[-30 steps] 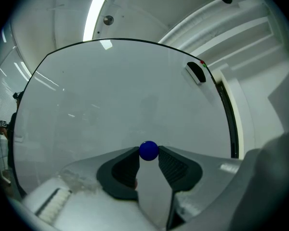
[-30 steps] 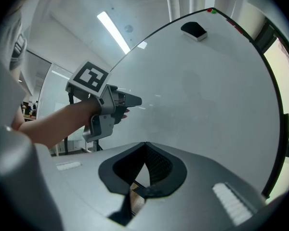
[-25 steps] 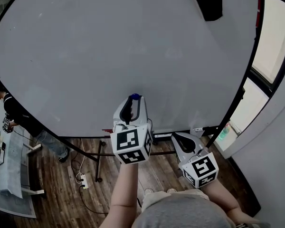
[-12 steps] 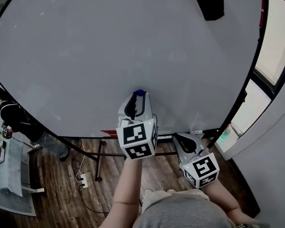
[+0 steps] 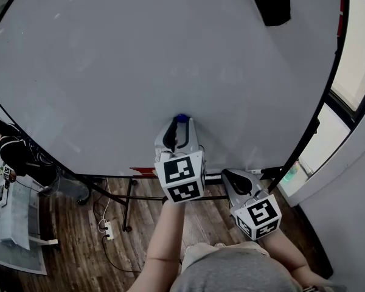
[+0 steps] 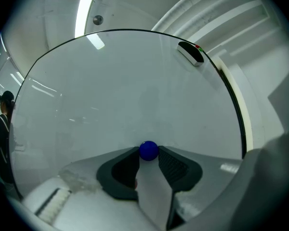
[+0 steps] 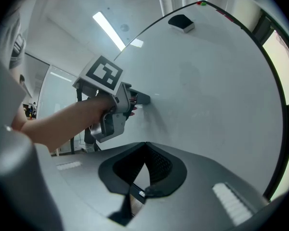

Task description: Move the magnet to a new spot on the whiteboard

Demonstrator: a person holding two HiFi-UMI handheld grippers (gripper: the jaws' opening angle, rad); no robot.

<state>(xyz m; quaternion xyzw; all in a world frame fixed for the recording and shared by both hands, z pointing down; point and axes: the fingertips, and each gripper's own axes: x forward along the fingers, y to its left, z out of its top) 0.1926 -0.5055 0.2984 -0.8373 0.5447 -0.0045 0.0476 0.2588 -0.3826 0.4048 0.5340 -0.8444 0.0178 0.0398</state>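
Looking thru the left gripper view, I see the L gripper (image 5: pixel 181 122) has its two jaws pinched on the small round blue magnet (image 6: pixel 149 150), one dark pad on each side of it. The magnet sits right at the jaw tips, up against the big white whiteboard (image 5: pixel 140 59), low down and near the middle, a bit above the bottom edge. I can't tell if it really touches the board. The R gripper (image 7: pixel 145 146) hangs lower, to the right, off the board, w/ its jaws together and nothing between them. A black eraser block (image 6: pixel 190 53) sticks near the board's top right edge, well apart from the magnet. The brown wood floor (image 5: pixel 73 236) shows under the board, and a person in dark clothes (image 5: pixel 12 154) stands at the far left.
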